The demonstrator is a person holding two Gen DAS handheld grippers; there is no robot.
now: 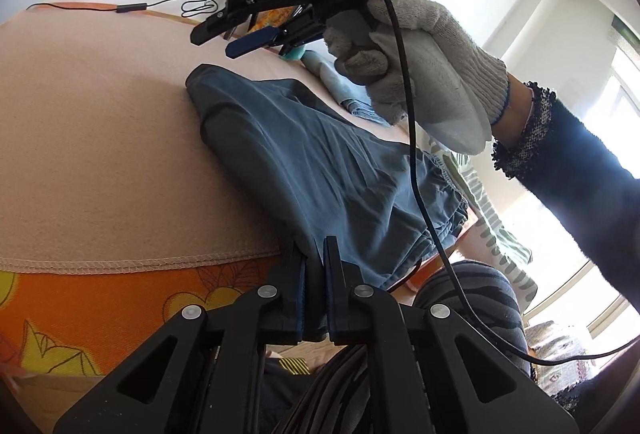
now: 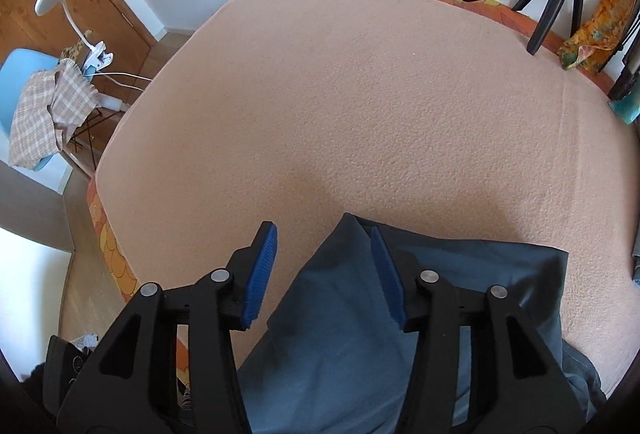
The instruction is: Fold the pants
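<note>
On the peach fleece blanket [image 2: 360,93] lie blue-grey pants [image 1: 320,161]; left gripper [image 1: 315,274] pinches their edge, right gripper [image 2: 324,270] gapes empty

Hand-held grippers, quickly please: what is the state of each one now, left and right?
Left hand-held gripper: shut on the near edge of the pants.
Right hand-held gripper: open, holding nothing, above the pants on the blanket.

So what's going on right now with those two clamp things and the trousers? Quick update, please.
Left gripper shut on dark grey-blue fabric pants at the near edge. Right gripper open, above the pants. Pants partly folded on peach fleece blanket. Nothing in the way.
</note>
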